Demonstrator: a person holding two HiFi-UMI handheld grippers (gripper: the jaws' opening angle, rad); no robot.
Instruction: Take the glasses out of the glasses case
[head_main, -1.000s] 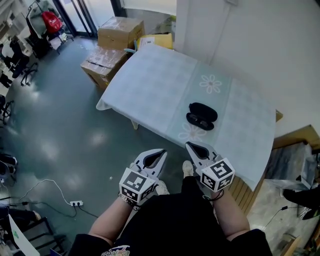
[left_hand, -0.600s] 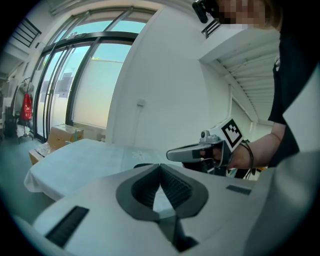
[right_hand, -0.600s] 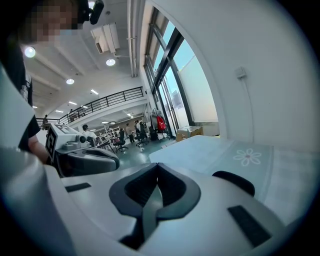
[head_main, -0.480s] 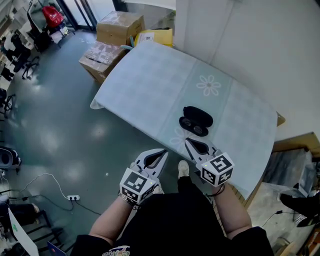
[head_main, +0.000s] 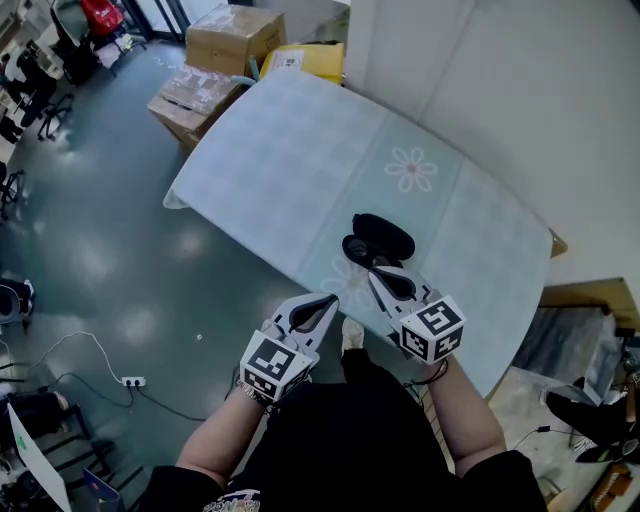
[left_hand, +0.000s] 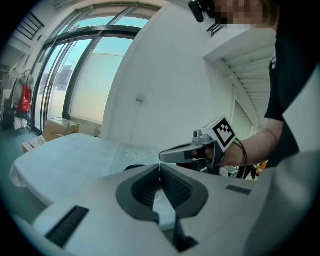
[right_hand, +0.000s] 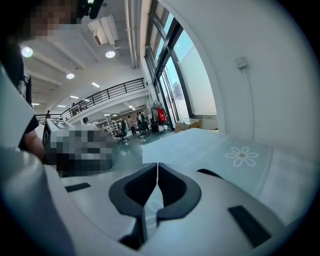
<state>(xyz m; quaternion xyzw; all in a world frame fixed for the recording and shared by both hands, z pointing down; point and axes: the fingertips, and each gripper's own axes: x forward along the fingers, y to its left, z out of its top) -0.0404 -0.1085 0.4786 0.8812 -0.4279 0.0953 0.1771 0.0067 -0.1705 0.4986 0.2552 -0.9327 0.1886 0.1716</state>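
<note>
Head view, glasses case (head_main: 384, 232): black, lid swung open, lying on the table's cloth close to the near edge, toward the right corner; what lies inside is too small to make out.
Right gripper (head_main: 375, 272): jaws pressed together on nothing, tips just beside the case's near half, over the table's near edge.
Left gripper (head_main: 332, 298): jaws likewise clenched and empty, by the near edge, apart from the case.
Table (head_main: 280, 150): pale blue-green cloth, with a flower print (head_main: 411, 169) behind the case.
Room: white wall (head_main: 520, 90) along the far edge; glossy grey floor (head_main: 90, 260); cardboard boxes (head_main: 222, 38) past the far left corner; power strip (head_main: 131, 381) on the floor.
</note>
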